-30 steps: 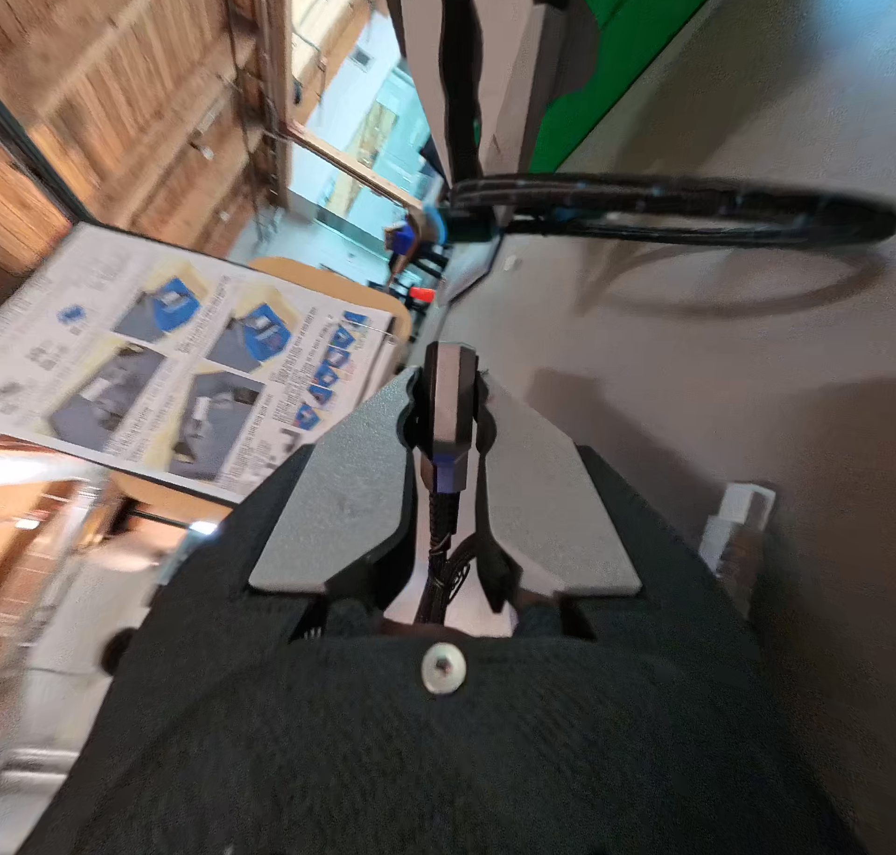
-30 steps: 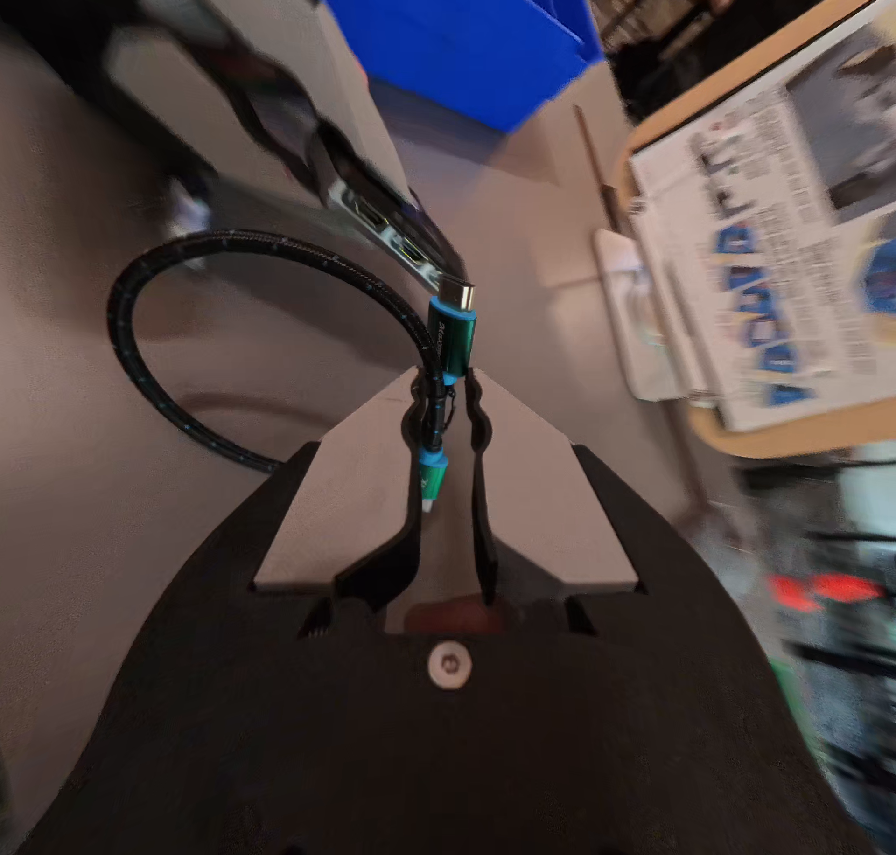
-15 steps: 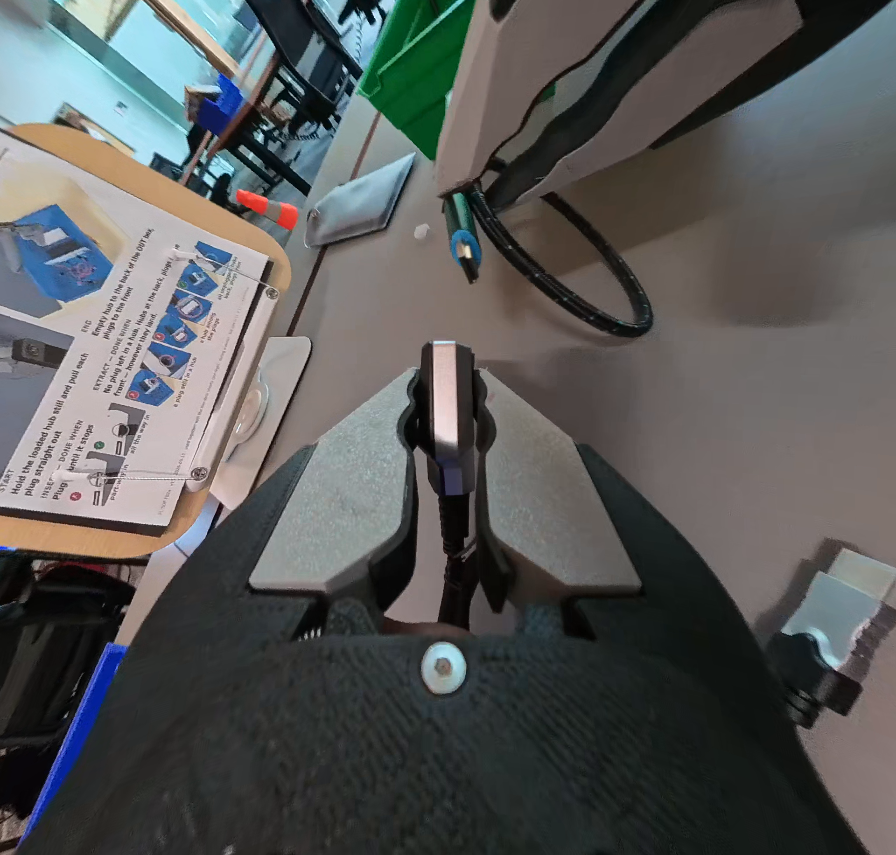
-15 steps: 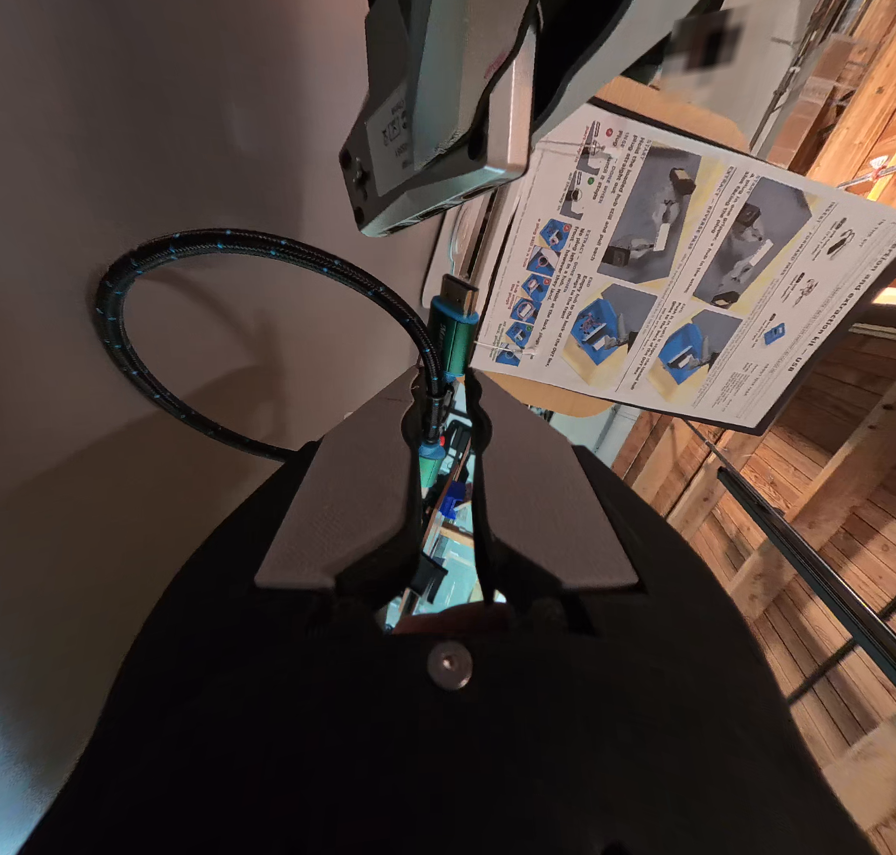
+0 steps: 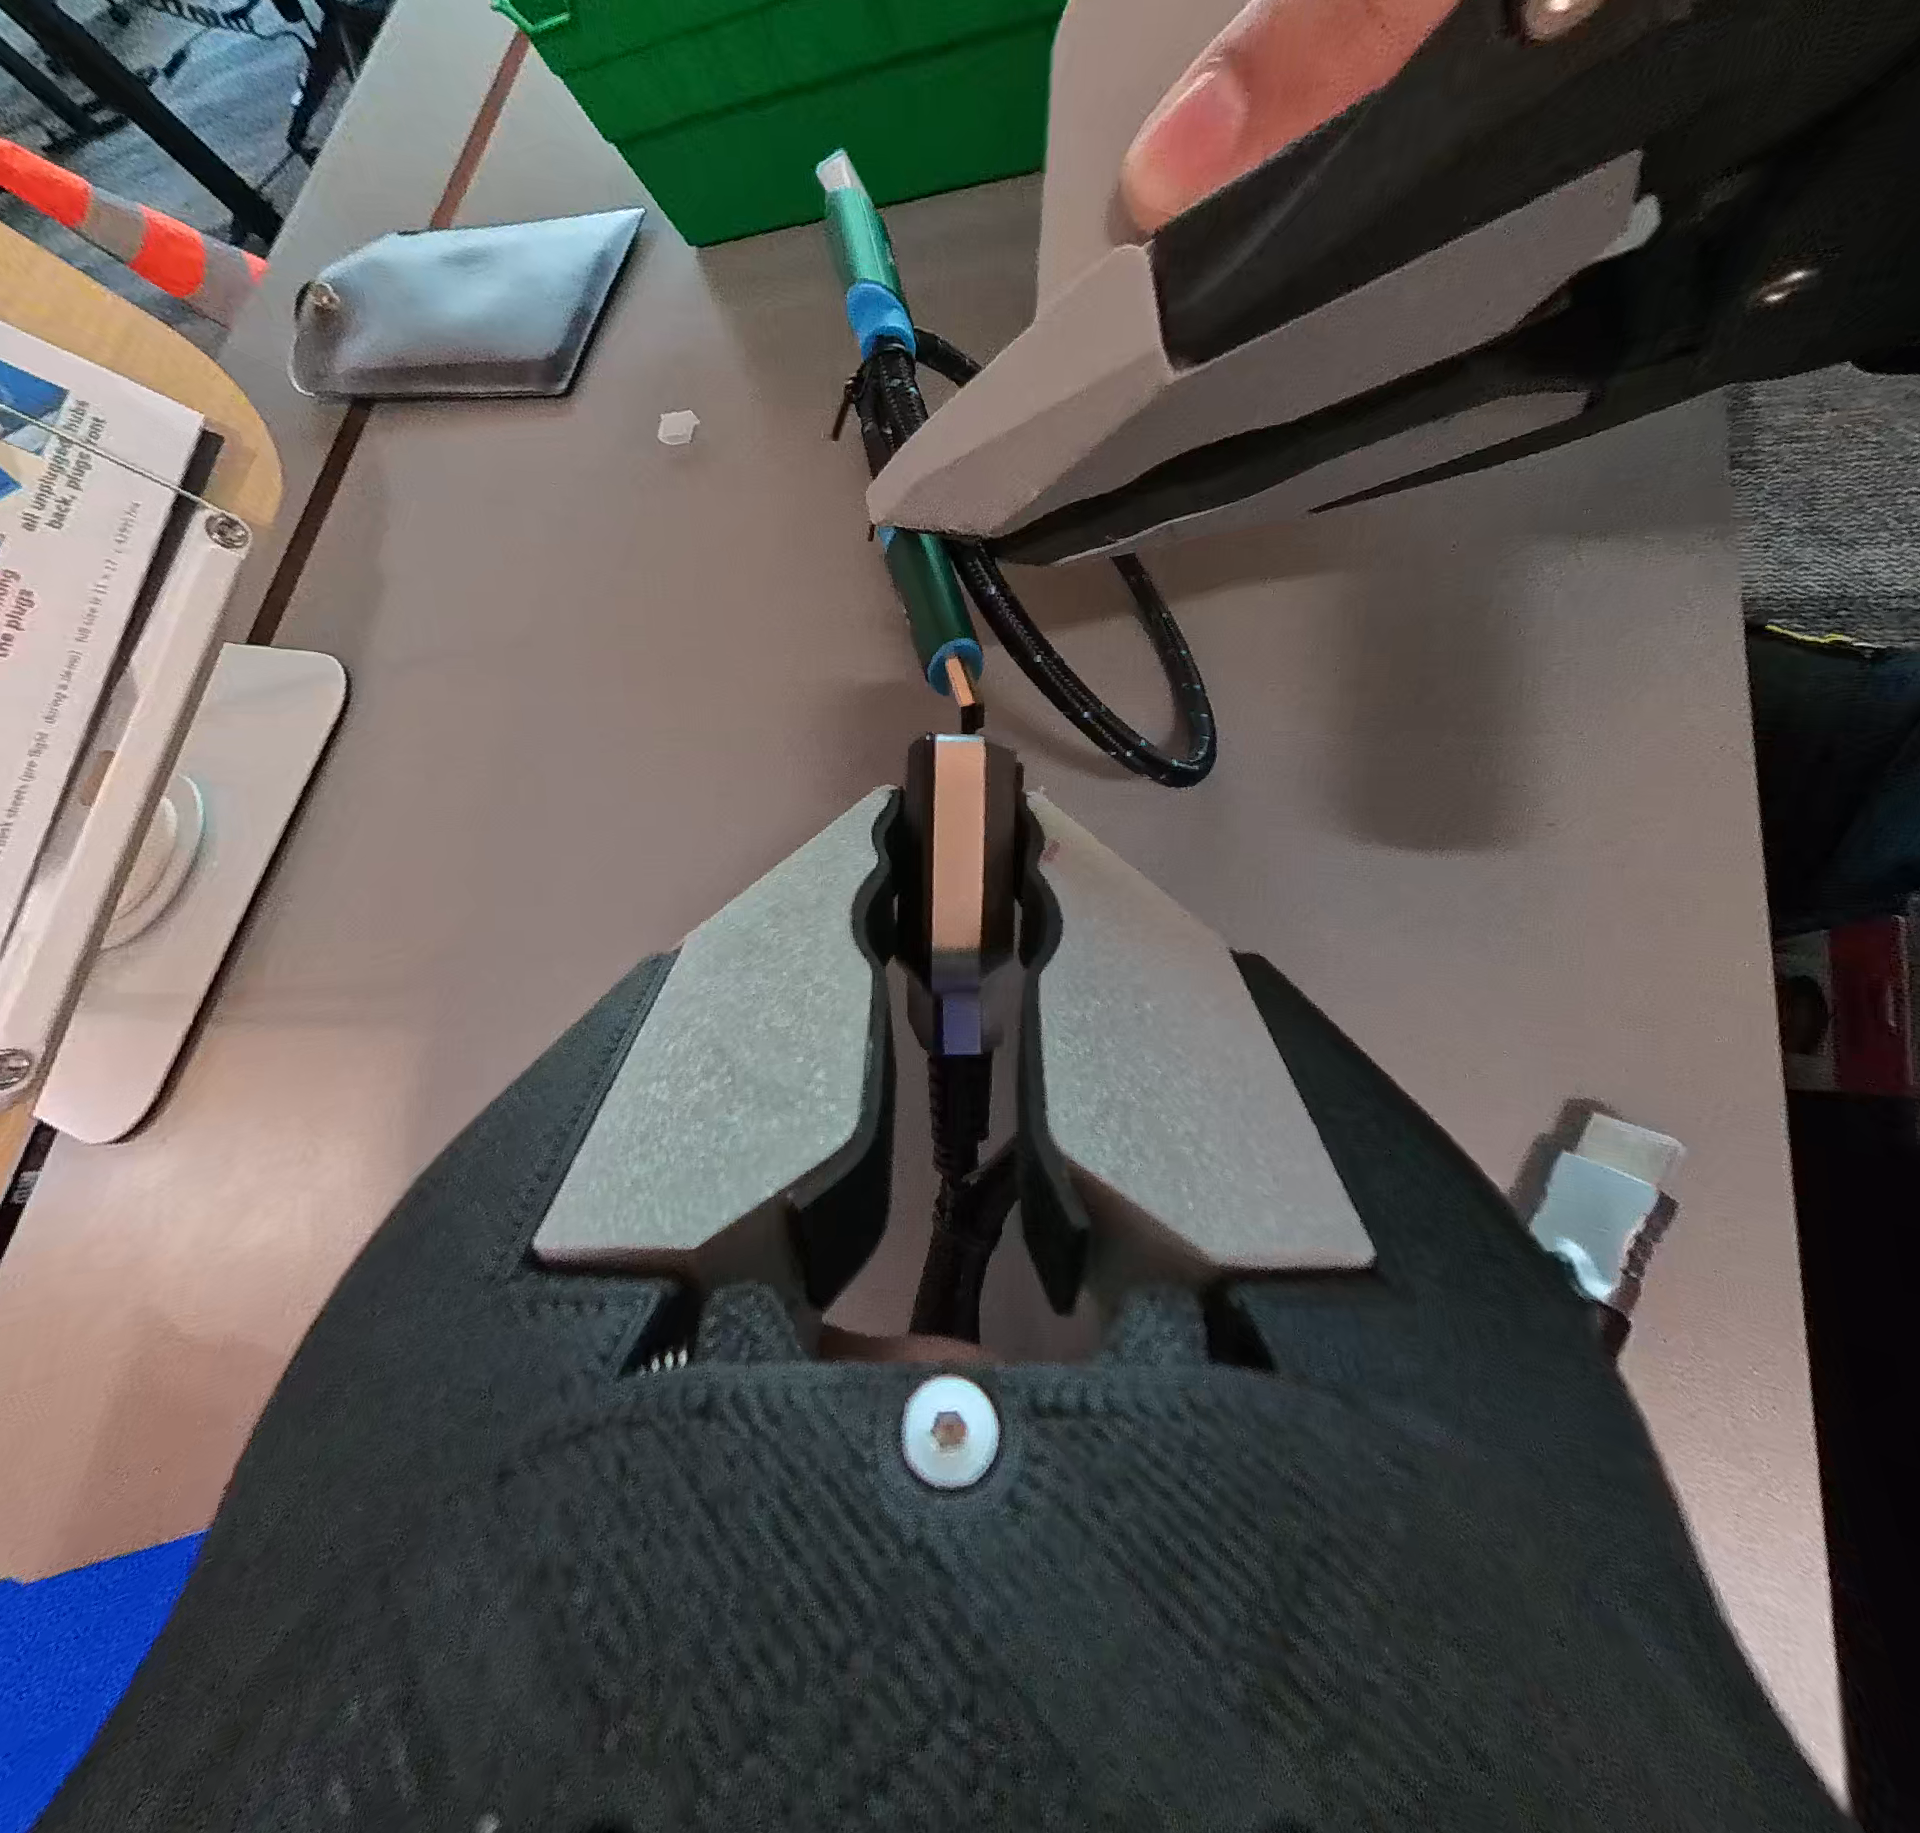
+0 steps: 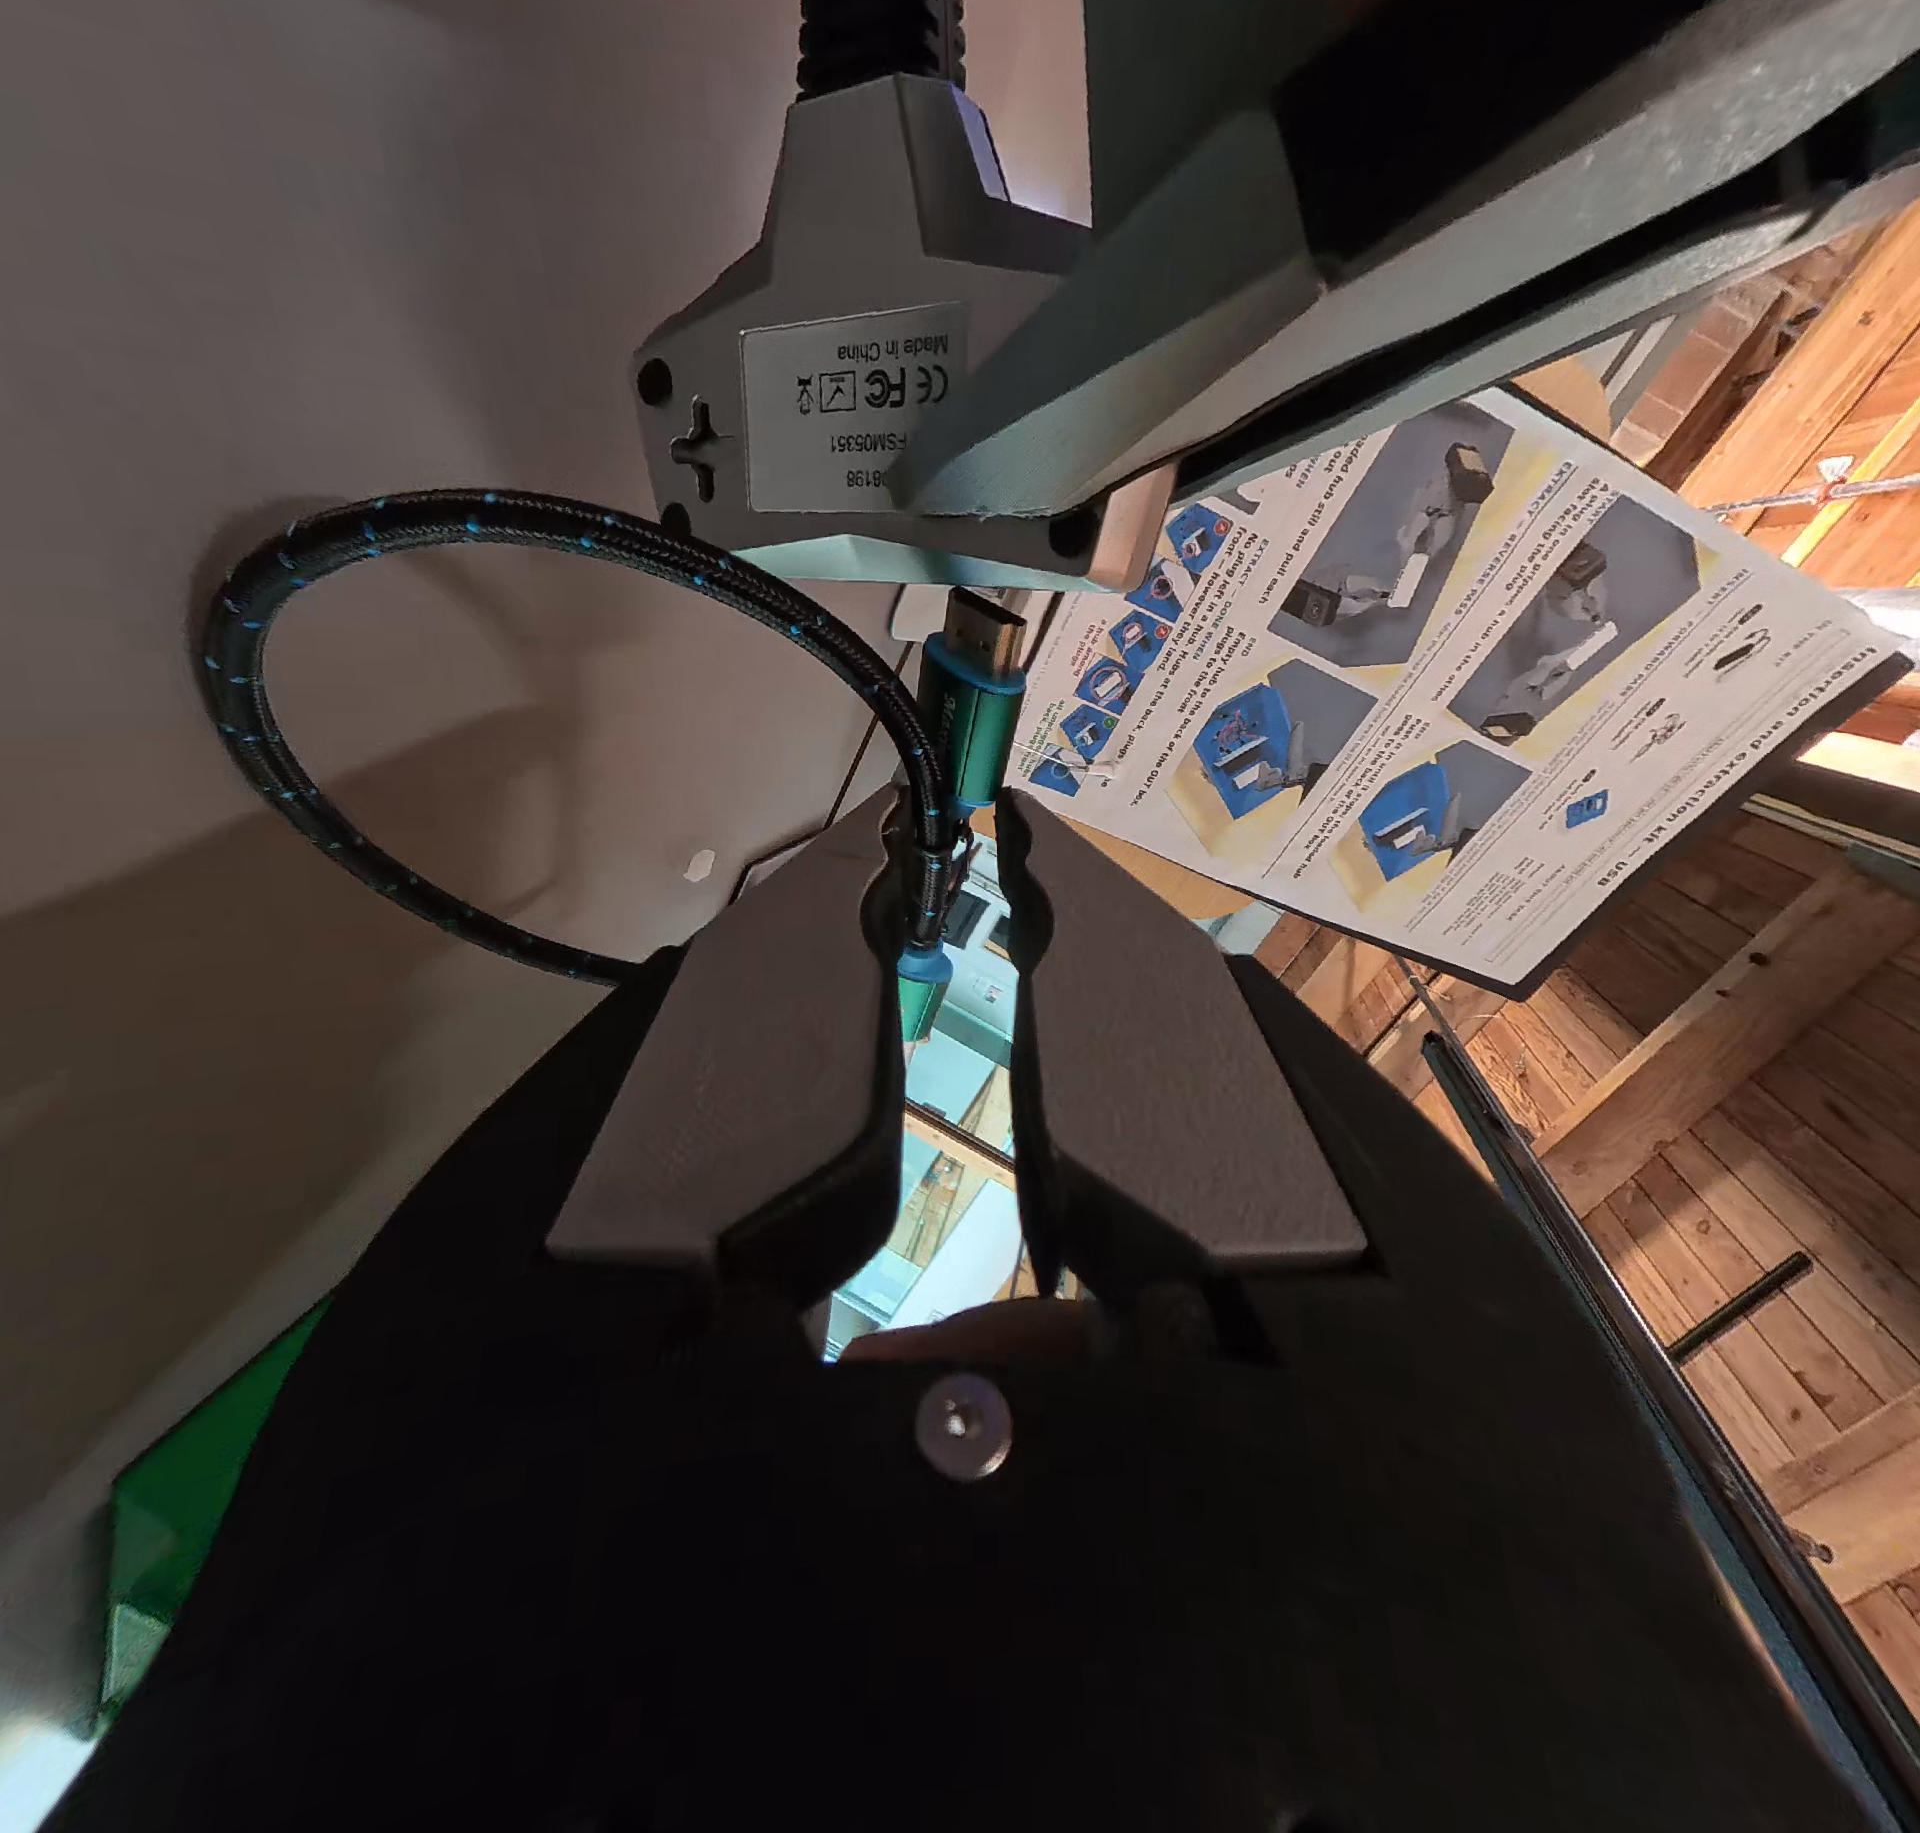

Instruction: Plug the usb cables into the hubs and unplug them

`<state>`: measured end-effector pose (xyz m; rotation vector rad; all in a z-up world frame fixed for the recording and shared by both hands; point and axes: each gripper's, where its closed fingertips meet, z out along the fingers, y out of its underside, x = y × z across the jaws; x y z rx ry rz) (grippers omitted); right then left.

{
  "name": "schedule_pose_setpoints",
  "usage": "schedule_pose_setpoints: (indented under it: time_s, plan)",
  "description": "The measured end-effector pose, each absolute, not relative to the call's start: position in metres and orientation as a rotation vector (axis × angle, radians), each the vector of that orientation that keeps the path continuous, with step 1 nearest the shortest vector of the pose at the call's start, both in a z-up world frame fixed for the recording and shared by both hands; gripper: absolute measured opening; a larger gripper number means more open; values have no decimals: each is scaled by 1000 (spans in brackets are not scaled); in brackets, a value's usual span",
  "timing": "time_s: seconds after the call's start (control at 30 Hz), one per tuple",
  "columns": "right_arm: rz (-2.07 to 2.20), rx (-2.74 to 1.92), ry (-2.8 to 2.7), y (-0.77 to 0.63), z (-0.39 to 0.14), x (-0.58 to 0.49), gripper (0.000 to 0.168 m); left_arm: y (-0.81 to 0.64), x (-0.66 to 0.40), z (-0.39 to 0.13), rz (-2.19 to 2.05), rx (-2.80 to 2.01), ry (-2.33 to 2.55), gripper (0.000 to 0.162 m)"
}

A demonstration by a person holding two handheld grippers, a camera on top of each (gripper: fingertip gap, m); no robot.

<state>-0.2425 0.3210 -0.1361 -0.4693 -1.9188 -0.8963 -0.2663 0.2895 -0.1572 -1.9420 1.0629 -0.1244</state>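
The left gripper (image 5: 961,827) clamps a slim grey metal hub (image 5: 958,864) edge-on between its fingertips, the hub's black braided lead (image 5: 951,1170) running back between the fingers. Just beyond the hub's front end hangs a green metal plug with blue collars (image 5: 935,609), its bare tip aimed at the hub and almost touching it. The plug's long axis runs nearly in line with the hub's, tilted slightly off.

The right gripper (image 6: 948,853) is closed on the plug's rear collar and the bunched black-and-blue braided cable (image 6: 343,838); the plug (image 6: 971,713) stands out past its fingertips, pointing up at the hub (image 6: 831,433), which carries a grey label.

The cable loops away beside the hub, its second green plug (image 5: 860,240) lying farther off towards a green plastic bin (image 5: 790,48). A grey pouch (image 5: 468,313) lies farther from the hub, on the grey tabletop (image 5: 582,661), and a laminated instruction sheet (image 6: 1455,703) stands beyond.

Whether a port faces the tip cannot be told from here. The slight tilt could jam or scrape the tip, and a grip so far back might let the plug pivot.
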Motion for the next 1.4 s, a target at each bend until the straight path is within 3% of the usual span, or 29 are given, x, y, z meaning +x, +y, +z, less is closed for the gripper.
schedule_pose_setpoints:
  time_s: [1.4]
  plan:
    - [-978,-485,-1972,332,-149,-238,3,299,-259,-175,-255,-2039,984,18]
